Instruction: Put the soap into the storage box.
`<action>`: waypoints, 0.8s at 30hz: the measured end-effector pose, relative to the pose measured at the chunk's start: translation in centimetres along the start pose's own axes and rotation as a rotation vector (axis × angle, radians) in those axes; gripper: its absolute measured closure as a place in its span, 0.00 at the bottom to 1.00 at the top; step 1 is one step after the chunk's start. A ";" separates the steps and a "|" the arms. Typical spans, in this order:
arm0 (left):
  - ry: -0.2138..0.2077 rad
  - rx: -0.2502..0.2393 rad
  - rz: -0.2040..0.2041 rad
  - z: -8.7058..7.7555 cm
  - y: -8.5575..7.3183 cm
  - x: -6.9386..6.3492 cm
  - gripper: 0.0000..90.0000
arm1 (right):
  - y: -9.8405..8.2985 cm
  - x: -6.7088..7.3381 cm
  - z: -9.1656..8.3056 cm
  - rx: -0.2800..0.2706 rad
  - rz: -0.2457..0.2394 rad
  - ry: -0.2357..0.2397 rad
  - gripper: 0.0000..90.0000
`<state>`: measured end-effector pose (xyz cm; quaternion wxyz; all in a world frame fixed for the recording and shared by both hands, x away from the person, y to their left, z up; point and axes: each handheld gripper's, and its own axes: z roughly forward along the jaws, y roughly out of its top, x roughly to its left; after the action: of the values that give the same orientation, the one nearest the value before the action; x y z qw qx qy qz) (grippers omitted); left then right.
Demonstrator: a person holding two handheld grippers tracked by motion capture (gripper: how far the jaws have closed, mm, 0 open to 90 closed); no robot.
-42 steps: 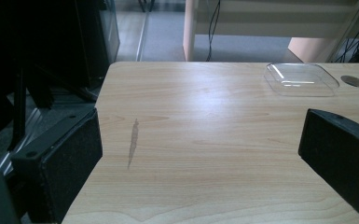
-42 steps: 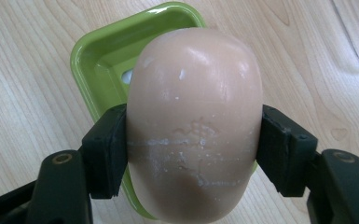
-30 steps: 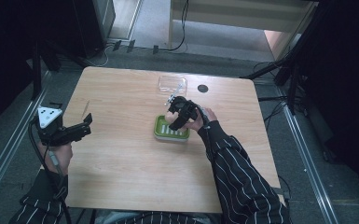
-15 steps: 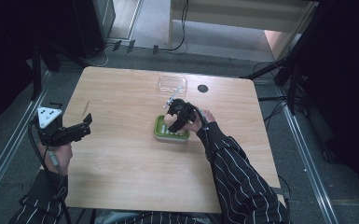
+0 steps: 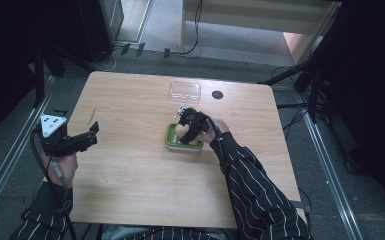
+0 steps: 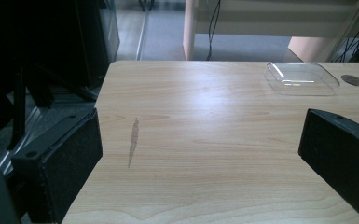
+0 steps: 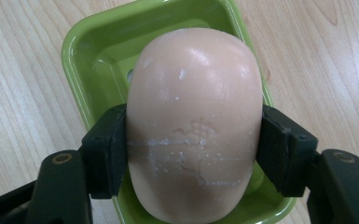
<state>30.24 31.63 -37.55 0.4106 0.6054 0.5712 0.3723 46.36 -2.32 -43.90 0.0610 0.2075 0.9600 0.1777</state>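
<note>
— Where do we see the soap?

— Right between the pads of the right tongs. We see the two black jaws pressed against its flanks, clenched on the pale, rounded bar, which stands out ahead of the tongs and bears whitish scuffs on its face.

— And what lies under it?

— A green dish on the wooden desk, directly beneath and around the bar. We cannot tell whether the soap touches the dish floor. From the high view, the right tongs sit over that green dish near the middle of the desk.

— What about the other pair?

— We see the left tongs released, jaws spread wide with bare desk between them. A dark streak in the wood lies just ahead, nearer the left jaw. A clear plastic lid sits far ahead, beyond the right jaw, with a dark round hole beside it.

— And from above?

— The left tongs hang at the desk's left edge, well apart from the dish.
</note>
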 end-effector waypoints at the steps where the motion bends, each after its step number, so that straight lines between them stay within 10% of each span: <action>1: 0.001 0.000 -0.001 0.0 0.0 0.0 0.00 | 0.0 -0.1 0.0 -0.002 0.000 0.003 0.37; 24: 0.001 0.000 0.000 -0.1 0.0 0.0 0.00 | -0.5 0.0 0.8 -0.006 -0.012 0.018 0.37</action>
<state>30.19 31.65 -37.51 0.4101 0.6051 0.5716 0.3727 46.36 -2.46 -44.79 0.0540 0.2002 0.9612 0.1820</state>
